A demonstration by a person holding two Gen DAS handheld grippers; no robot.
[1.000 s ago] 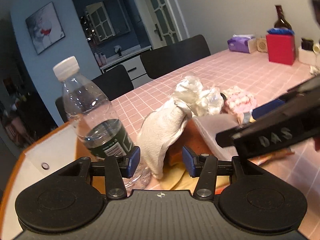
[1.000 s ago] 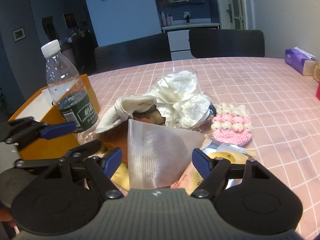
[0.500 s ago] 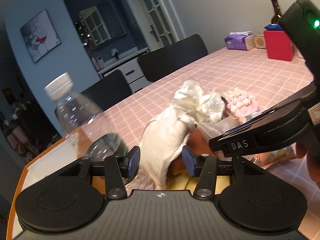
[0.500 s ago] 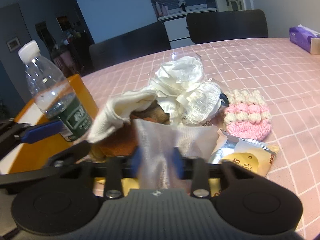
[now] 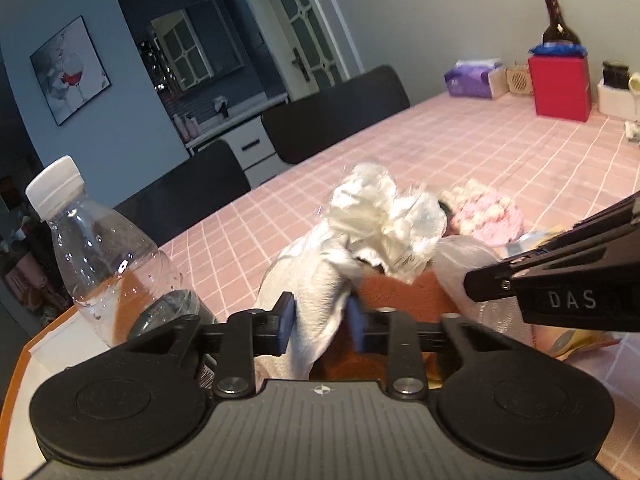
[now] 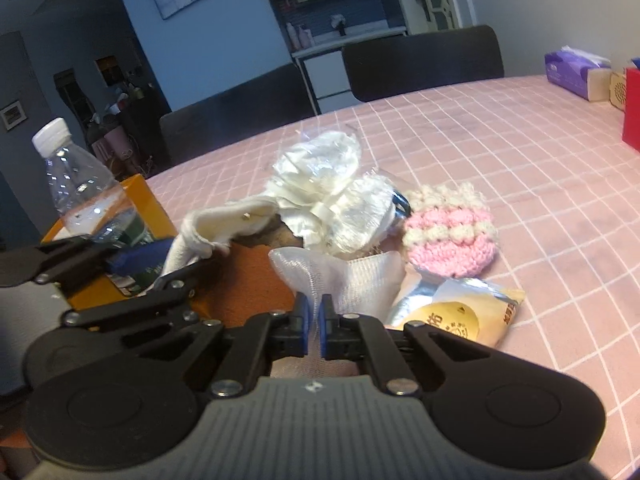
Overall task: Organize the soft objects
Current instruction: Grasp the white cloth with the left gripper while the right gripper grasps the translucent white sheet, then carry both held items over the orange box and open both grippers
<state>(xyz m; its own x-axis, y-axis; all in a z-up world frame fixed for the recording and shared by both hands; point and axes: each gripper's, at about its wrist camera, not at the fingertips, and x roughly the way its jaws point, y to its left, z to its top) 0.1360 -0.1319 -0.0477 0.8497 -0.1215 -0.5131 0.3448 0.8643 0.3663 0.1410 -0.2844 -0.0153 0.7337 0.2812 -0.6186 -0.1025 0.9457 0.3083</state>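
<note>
Plainly the right gripper [image 6: 314, 326] was clamped on a thin fold of the mesh bag [image 6: 352, 280]; the left gripper [image 5: 320, 322] was closing its jaws on the white cloth [image 5: 316, 304], pads already pressing it; both lay in the heap on the pink table [image 6: 520, 168], beside the orange box [image 6: 136, 208]. Each looked light, limp and prone to drag neighbours, so a pinch at a free edge seemed best. Counted: one cloth, one mesh bag, one crumpled wrap [image 6: 328, 196], one pink knit [image 6: 450, 232], one packet [image 6: 456, 312], one bottle [image 6: 80, 192].
</note>
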